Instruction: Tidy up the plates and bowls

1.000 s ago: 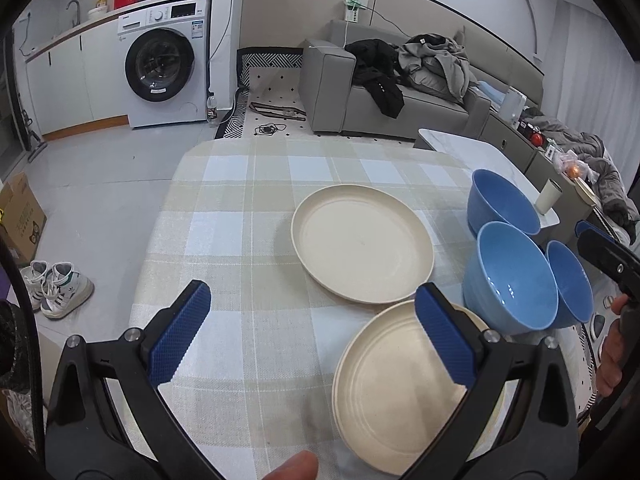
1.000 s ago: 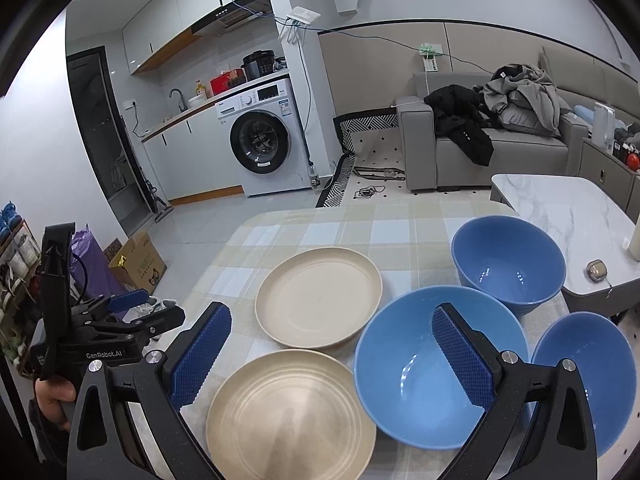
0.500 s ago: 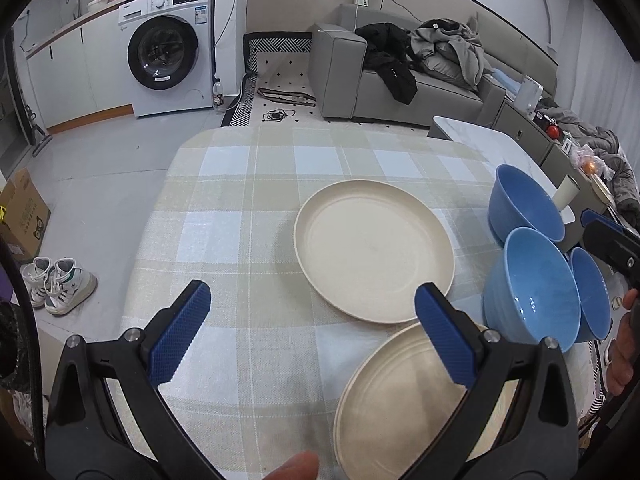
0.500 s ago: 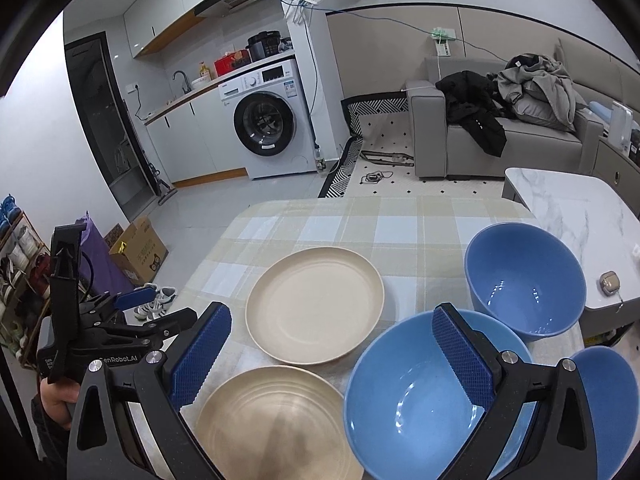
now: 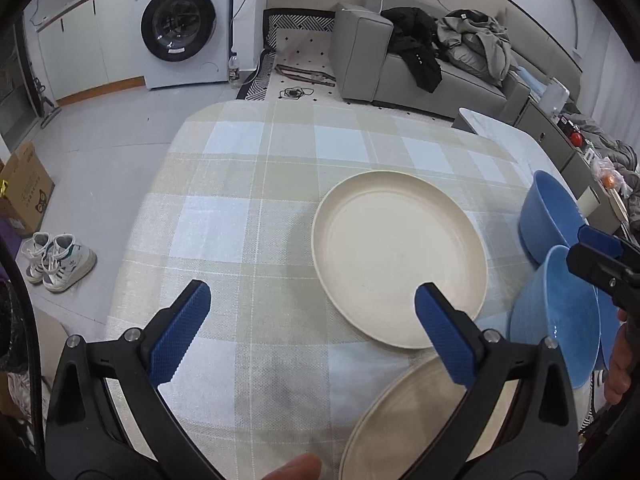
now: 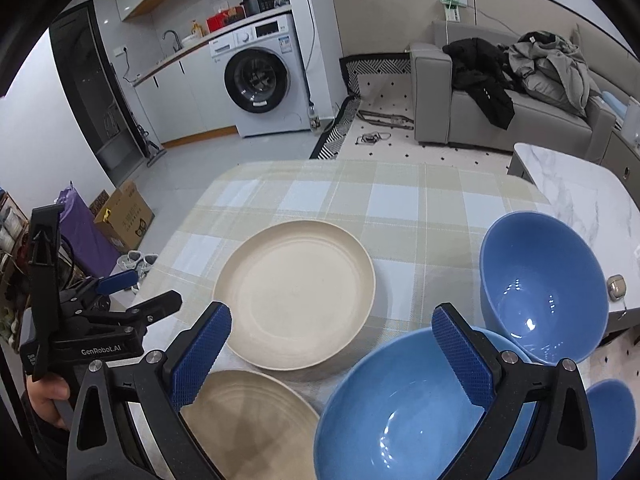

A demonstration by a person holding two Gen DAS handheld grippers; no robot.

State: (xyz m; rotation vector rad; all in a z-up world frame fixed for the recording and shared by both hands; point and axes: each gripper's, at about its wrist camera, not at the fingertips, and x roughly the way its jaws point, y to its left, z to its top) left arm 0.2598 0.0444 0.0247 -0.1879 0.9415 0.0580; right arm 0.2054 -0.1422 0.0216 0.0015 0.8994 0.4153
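Observation:
Two cream plates lie on the checked tablecloth: a far plate point(image 5: 400, 256) point(image 6: 296, 292) and a near plate point(image 5: 420, 420) point(image 6: 248, 424). Three blue bowls stand to their right: a far bowl point(image 6: 544, 284) point(image 5: 552, 212), a middle bowl point(image 6: 404, 408) point(image 5: 560, 312) and a small part of a third bowl point(image 6: 612, 412). My left gripper point(image 5: 312, 332) is open and empty, above the cloth left of the plates. My right gripper point(image 6: 332, 352) is open and empty, above the gap between near plate and middle bowl.
The table's left edge point(image 5: 132, 240) drops to the floor, where shoes point(image 5: 56, 256) and a cardboard box point(image 5: 24, 188) lie. A marble side table point(image 6: 576, 184) stands at the right. A grey sofa point(image 6: 500, 112) and a washing machine point(image 6: 260, 80) stand beyond the table.
Both grippers have moved forward and lower toward the table, so the plates and bowls look larger and nearer. Both stay open and empty. Nothing on the table has moved.

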